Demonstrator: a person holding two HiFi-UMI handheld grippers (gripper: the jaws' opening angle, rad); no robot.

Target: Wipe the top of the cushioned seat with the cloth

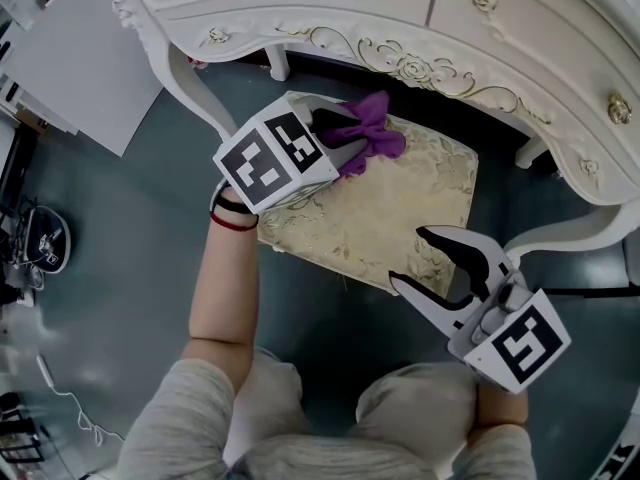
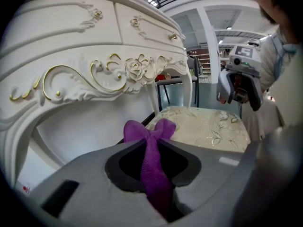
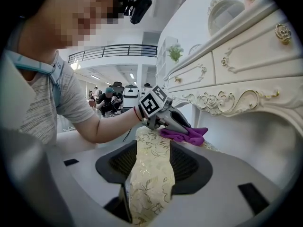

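The cushioned seat [image 1: 380, 208] has a cream cover with a gold floral pattern and stands under the dressing table. A purple cloth [image 1: 375, 133] rests on its far left corner, and my left gripper [image 1: 345, 140] is shut on it. In the left gripper view the cloth [image 2: 151, 164] runs pinched between the jaws and fans out over the seat [image 2: 208, 126]. My right gripper [image 1: 412, 256] hangs open over the seat's near right corner. In the right gripper view the seat [image 3: 151, 174] fills the gap between the jaws. Beyond lie the cloth [image 3: 187, 135] and the left gripper [image 3: 177, 122].
A white dressing table [image 1: 450, 58] with gold trim and knobs overhangs the seat's far side, and its curved legs stand on both sides. The person's knees [image 1: 400, 408] are just before the seat. Cables and gear [image 1: 40, 238] lie on the floor at left.
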